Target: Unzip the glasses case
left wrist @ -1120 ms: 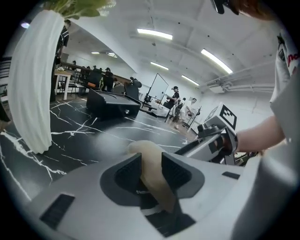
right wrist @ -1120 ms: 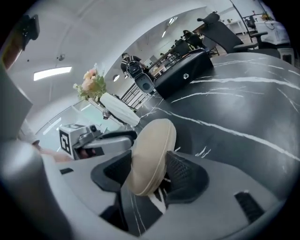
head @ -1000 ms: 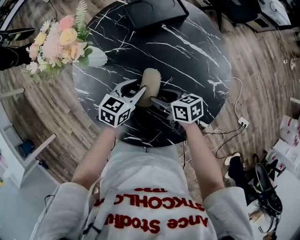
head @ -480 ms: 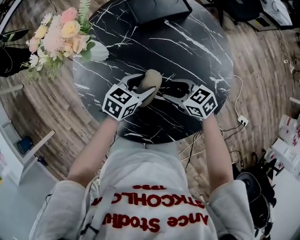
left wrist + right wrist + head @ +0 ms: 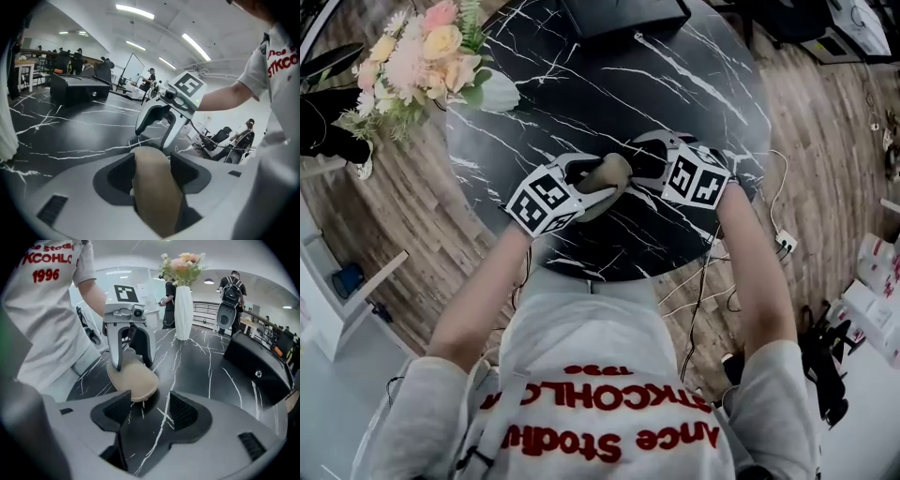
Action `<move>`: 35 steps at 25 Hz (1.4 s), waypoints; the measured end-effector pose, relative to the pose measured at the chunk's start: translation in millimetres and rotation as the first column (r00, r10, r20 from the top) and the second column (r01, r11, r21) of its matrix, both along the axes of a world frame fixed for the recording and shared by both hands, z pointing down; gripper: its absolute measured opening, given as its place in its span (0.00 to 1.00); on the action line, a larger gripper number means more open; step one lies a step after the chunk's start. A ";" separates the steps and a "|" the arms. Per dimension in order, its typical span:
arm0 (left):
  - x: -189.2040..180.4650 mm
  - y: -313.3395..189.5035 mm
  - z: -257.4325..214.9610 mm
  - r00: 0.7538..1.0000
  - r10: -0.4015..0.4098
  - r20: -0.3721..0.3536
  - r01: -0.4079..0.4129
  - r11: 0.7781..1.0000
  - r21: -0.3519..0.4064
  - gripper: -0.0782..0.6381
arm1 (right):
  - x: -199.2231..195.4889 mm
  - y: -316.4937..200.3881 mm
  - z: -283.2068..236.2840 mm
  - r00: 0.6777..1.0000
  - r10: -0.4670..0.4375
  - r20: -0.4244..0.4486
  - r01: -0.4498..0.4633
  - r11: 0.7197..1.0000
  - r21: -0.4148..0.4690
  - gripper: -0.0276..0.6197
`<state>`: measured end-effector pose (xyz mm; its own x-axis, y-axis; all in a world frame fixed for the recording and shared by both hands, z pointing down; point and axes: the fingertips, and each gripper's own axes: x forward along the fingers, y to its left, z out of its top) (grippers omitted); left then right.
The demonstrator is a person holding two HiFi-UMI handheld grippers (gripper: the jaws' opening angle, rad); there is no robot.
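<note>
Black white-veined marble table, round, on a wood-plank floor. Item, far left edge of the table: a white vase with a bouquet of pink and yellow flowers. Item, left of centre: your left gripper, pointing across the table, its jaws opening. The tan glasses case stands on edge between them and fills the gap from pad to pad. Its far end juts out beyond the fingertips, toward your other tool. Item, top centre: a black box at the table's far rim. Item, right of centre: your right gripper, angled down at the table and facing the left one, its jaws spread with only bare marble between the pads. The case's rounded end sits just ahead of them, not within them. Item, far right: a white plug and cable on the floor.
</note>
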<state>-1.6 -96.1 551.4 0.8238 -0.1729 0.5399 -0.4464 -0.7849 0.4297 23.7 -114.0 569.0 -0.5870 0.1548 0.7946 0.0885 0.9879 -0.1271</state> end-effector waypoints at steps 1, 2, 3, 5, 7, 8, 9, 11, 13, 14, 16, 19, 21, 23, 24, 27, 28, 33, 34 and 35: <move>-0.7 3.2 0.2 1.000 0.004 -0.010 -0.004 1.000 -0.012 0.45 | -1.0 3.1 0.6 1.000 -0.017 0.001 0.017 1.000 0.000 0.43; -1.7 4.2 0.6 1.000 -0.005 -0.013 0.005 1.000 -0.020 0.45 | -1.2 7.4 1.0 0.999 -0.038 -0.003 0.038 0.999 -0.004 0.43; -2.4 4.2 1.0 1.000 -0.018 -0.013 0.018 0.999 -0.029 0.45 | 0.2 13.4 2.4 0.998 -0.067 -0.016 0.067 0.998 -0.011 0.43; -3.3 2.8 1.9 0.999 -0.039 -0.015 0.038 0.998 -0.048 0.45 | 5.5 27.1 9.8 0.988 -0.139 -0.066 0.139 0.990 -0.014 0.43; -4.8 -0.2 2.5 0.998 -0.060 -0.028 0.057 0.995 -0.080 0.44 | 7.5 36.1 18.7 0.977 -0.188 -0.104 0.189 0.982 0.005 0.43; -5.3 -1.8 2.7 0.997 -0.073 -0.037 0.069 0.993 -0.097 0.43 | 6.3 38.3 21.5 0.975 -0.193 -0.107 0.196 0.981 0.014 0.43; -5.2 -2.7 2.7 0.995 -0.084 -0.044 0.079 0.991 -0.110 0.42 | 4.5 38.8 23.1 0.977 -0.186 -0.105 0.190 0.982 0.023 0.43; -4.0 -3.0 2.5 0.995 -0.093 -0.046 0.088 0.990 -0.112 0.42 | 2.1 35.5 23.9 0.982 -0.164 -0.095 0.170 0.984 0.053 0.37; -3.3 -2.5 1.8 0.995 -0.089 -0.037 0.085 0.992 -0.095 0.42 | 1.8 32.3 24.1 0.984 -0.158 -0.087 0.165 0.983 0.080 0.33; -3.2 -2.1 1.5 0.996 -0.084 -0.030 0.081 0.993 -0.086 0.42 | 1.7 31.9 24.2 0.984 -0.160 -0.084 0.167 0.982 0.084 0.33; -2.7 -1.6 1.5 0.996 -0.086 -0.015 0.084 0.993 -0.077 0.42 | 1.6 31.8 24.4 0.982 -0.167 -0.086 0.174 0.981 0.081 0.34; -0.7 -1.0 1.9 0.994 -0.114 0.004 0.114 0.991 -0.068 0.42 | 2.2 31.5 23.7 0.976 -0.190 -0.108 0.200 0.976 0.082 0.34; -0.4 -1.2 2.0 0.992 -0.123 0.010 0.124 0.990 -0.062 0.42 | 1.7 31.4 23.9 0.970 -0.204 -0.131 0.216 0.972 0.089 0.34; -0.7 -1.7 2.4 0.992 -0.128 0.010 0.129 0.990 -0.058 0.42 | 1.1 31.7 24.4 0.970 -0.199 -0.137 0.211 0.974 0.085 0.34; -0.8 -1.7 2.6 0.991 -0.133 0.009 0.134 0.989 -0.056 0.42 | 1.2 32.1 24.5 0.973 -0.190 -0.133 0.202 0.976 0.082 0.34; -0.9 -1.7 3.6 0.988 -0.152 -0.003 0.151 0.987 -0.046 0.43 | 2.3 32.5 25.1 0.979 -0.165 -0.122 0.175 0.981 0.081 0.31; -1.2 -1.9 3.8 0.988 -0.156 -0.007 0.156 0.987 -0.044 0.43 | 2.4 32.2 25.3 0.979 -0.162 -0.122 0.172 0.982 0.081 0.31; -2.1 -2.2 2.8 0.985 -0.168 -0.025 0.167 0.986 -0.027 0.43 | 3.4 31.7 25.2 0.972 -0.190 -0.138 0.205 0.974 0.101 0.27; -2.1 -2.0 2.6 0.985 -0.170 -0.027 0.169 0.985 -0.021 0.43 | 4.1 31.6 25.3 0.969 -0.199 -0.144 0.216 0.970 0.109 0.26; -2.2 -1.8 2.6 0.985 -0.170 -0.028 0.169 0.985 -0.016 0.43 | 5.1 31.4 25.5 0.966 -0.211 -0.151 0.230 0.966 0.121 0.25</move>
